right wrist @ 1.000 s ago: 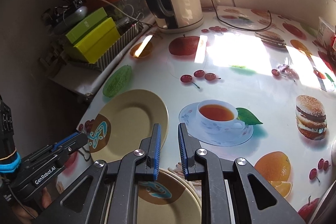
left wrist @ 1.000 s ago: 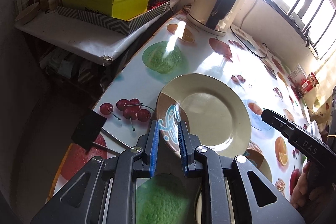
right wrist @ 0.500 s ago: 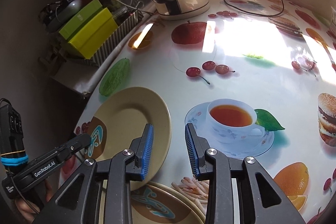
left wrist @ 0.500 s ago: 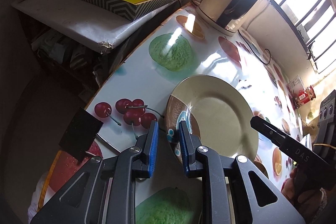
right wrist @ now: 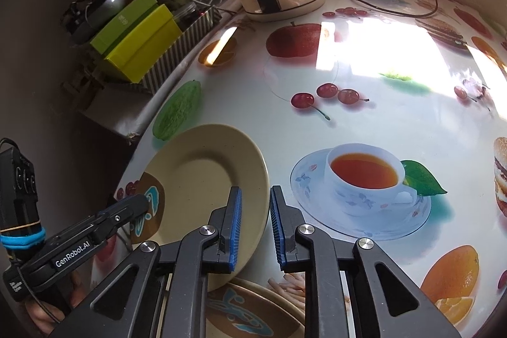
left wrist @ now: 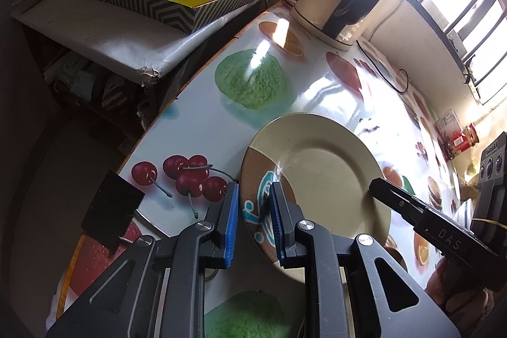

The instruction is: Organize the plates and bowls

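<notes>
Plate (left wrist: pixel 320 179) on fruit-print table (left wrist: pixel 196 129) | left gripper (left wrist: pixel 252 220): narrowly parted jaws straddle plate's near-left rim, grip cannot be told | right gripper (right wrist: pixel 255 224): jaws closing astride plate's right rim, pads not pressing | second plate (right wrist: pixel 253 312) beneath right gripper

- Plate (left wrist: pixel 323 176): cream, round, with a brown patch and teal-white motif on the rim nearest the left camera. Lies on the fruit-print tabletop near its edge, near rim overlapping the second plate.
- Second plate (right wrist: pixel 253 312): same cream and brown-teal pattern, flat on the table, mostly hidden at the frame's bottom.
</notes>
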A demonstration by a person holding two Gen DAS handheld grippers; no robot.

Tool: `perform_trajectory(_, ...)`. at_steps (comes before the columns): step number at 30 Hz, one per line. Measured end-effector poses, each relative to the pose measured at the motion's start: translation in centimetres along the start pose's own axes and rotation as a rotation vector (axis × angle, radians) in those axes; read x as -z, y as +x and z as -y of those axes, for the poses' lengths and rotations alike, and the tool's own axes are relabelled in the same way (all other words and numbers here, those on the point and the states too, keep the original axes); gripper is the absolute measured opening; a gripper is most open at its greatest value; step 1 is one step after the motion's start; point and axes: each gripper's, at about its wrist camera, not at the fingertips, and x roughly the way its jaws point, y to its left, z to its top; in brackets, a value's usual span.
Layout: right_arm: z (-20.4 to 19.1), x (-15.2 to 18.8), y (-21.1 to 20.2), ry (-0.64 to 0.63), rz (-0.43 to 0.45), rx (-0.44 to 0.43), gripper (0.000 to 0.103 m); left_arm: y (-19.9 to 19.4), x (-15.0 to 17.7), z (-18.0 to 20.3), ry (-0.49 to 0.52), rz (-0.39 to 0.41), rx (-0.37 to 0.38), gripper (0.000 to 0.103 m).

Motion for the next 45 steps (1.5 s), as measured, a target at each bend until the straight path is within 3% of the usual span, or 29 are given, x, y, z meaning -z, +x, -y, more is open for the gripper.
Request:
perform_trajectory(25,-0.7,0.7,-4.6,0.017,0.08,-0.014,0.018,-3.7,0.9,1.6,0.036,0.061,0.023,0.02)
perform_trajectory(45,0.3,5.8,-10.1,0.031,0.127,-0.005,0.018,-6.9,5.9,4.1,0.092,0.069,0.053,0.02)
